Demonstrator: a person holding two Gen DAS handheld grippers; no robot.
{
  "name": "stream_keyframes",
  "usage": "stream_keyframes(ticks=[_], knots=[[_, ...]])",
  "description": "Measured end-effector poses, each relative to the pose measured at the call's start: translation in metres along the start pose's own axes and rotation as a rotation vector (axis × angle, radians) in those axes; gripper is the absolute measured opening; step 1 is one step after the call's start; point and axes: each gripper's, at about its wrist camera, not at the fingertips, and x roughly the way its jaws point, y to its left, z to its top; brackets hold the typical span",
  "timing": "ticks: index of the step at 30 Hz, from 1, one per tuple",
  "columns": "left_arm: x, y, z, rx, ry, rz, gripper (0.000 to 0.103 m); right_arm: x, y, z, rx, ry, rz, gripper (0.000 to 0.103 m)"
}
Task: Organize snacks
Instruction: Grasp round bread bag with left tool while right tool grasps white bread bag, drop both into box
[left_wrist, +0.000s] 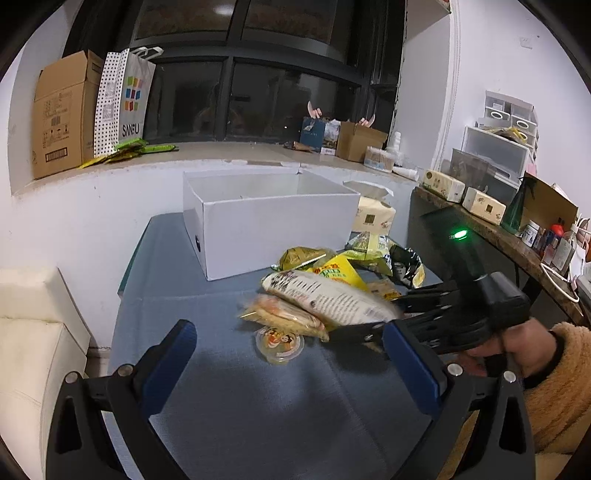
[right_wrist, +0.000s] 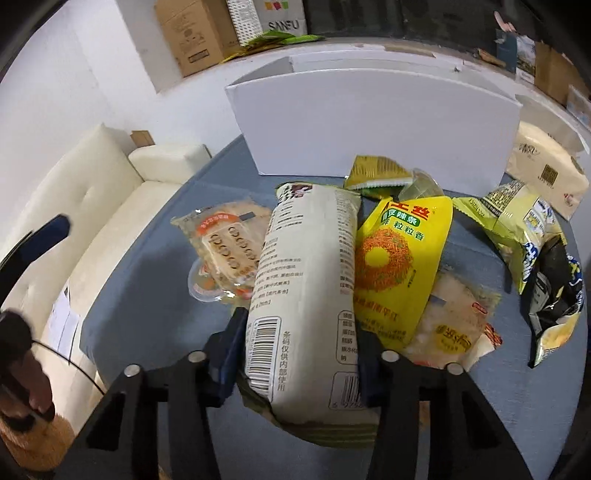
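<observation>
My right gripper (right_wrist: 301, 354) is shut on a long white snack pack (right_wrist: 306, 280) with black print and barcodes, held above the table; it also shows in the left wrist view (left_wrist: 332, 297). Under and beside it lie a clear cracker pack (right_wrist: 225, 240), a jelly cup (left_wrist: 279, 341), a yellow noodle-snack bag (right_wrist: 399, 266) and several other snack bags. The open white box (left_wrist: 273, 218) stands behind the pile. My left gripper (left_wrist: 291, 354) is open and empty, low over the blue tablecloth (left_wrist: 236, 406), in front of the jelly cup.
A tissue pack (right_wrist: 546, 173) sits right of the box. A cream sofa (right_wrist: 92, 206) lies left of the table. A side desk (left_wrist: 517, 243) with boxes and bottles stands at right. Cardboard boxes and bags line the windowsill (left_wrist: 207, 151).
</observation>
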Motion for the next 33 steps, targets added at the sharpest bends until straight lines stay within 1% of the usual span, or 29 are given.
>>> stream_keyframes(ticks=[3, 6, 9, 12, 13, 15, 17, 18, 21, 24, 25, 27, 28, 29, 31, 33], knots=[[0.007, -0.001, 0.000, 0.024, 0.017, 0.001, 0.103, -0.022, -0.009, -0.007, 0.053, -0.062, 0.014, 0.049], [0.022, -0.002, 0.001, 0.040, 0.058, -0.013, 0.103, -0.046, -0.018, -0.016, 0.108, -0.128, 0.037, 0.049], [0.031, -0.005, 0.003, 0.059, 0.058, -0.027, 0.103, -0.068, -0.021, -0.028, 0.119, -0.167, 0.038, 0.048], [0.052, -0.006, 0.012, 0.088, 0.098, -0.023, 0.103, -0.084, -0.025, -0.038, 0.139, -0.200, 0.029, 0.048], [0.063, -0.007, 0.015, 0.099, 0.125, -0.016, 0.103, -0.089, -0.027, -0.041, 0.149, -0.212, 0.028, 0.048], [0.086, -0.010, 0.021, 0.114, 0.204, -0.003, 0.103, -0.098, -0.032, -0.046, 0.168, -0.231, 0.030, 0.048], [0.104, -0.012, 0.026, 0.112, 0.255, -0.015, 0.103, -0.104, -0.035, -0.049, 0.172, -0.242, 0.027, 0.048], [0.111, -0.013, 0.027, 0.108, 0.271, -0.016, 0.103, -0.107, -0.035, -0.050, 0.173, -0.245, 0.019, 0.048], [0.142, -0.014, 0.028, 0.111, 0.360, -0.007, 0.103, -0.112, -0.035, -0.052, 0.170, -0.250, -0.005, 0.048], [0.160, -0.011, 0.026, 0.106, 0.407, 0.009, 0.103, -0.117, -0.037, -0.056, 0.173, -0.260, 0.000, 0.048], [0.167, -0.009, 0.024, 0.100, 0.428, 0.027, 0.102, -0.119, -0.038, -0.057, 0.173, -0.263, -0.001, 0.048], [0.173, -0.005, 0.022, 0.095, 0.449, 0.024, 0.098, -0.120, -0.039, -0.059, 0.176, -0.266, -0.003, 0.048], [0.175, -0.002, 0.022, 0.087, 0.458, 0.007, 0.087, -0.120, -0.040, -0.060, 0.178, -0.266, -0.002, 0.048], [0.176, 0.001, 0.022, 0.069, 0.460, -0.008, 0.082, -0.120, -0.040, -0.060, 0.180, -0.268, -0.003, 0.048], [0.171, 0.006, 0.024, 0.039, 0.431, -0.050, 0.077, -0.120, -0.040, -0.061, 0.182, -0.269, -0.001, 0.048], [0.159, 0.007, 0.028, 0.044, 0.376, -0.046, 0.077, -0.119, -0.040, -0.061, 0.183, -0.271, 0.000, 0.048]])
